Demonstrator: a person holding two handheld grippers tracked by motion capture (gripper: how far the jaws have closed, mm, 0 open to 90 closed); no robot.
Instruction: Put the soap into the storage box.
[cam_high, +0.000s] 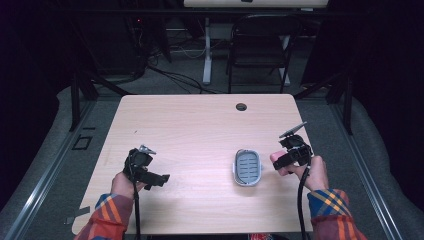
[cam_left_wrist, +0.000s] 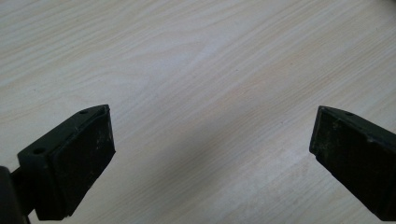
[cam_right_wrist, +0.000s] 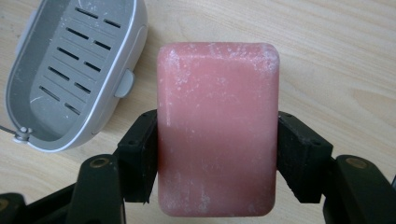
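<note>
A pink bar of soap (cam_right_wrist: 217, 128) is clamped by its long sides between the jaws of my right gripper (cam_right_wrist: 217, 156), just above the wooden table. In the high view the soap (cam_high: 276, 161) pokes out of the right gripper (cam_high: 285, 161) at the table's right side. A grey soap dish (cam_high: 247, 167) with a slotted floor lies just left of it, also seen as the soap dish (cam_right_wrist: 70, 70) in the right gripper view. My left gripper (cam_high: 162, 179) stands open over bare wood at the left front, its jaws wide apart around nothing (cam_left_wrist: 210, 158).
The light wooden table (cam_high: 200, 130) has a dark cable hole (cam_high: 241, 106) near its far edge. A folding chair (cam_high: 257, 47) and a desk leg (cam_high: 207, 50) stand beyond the table on the grey floor.
</note>
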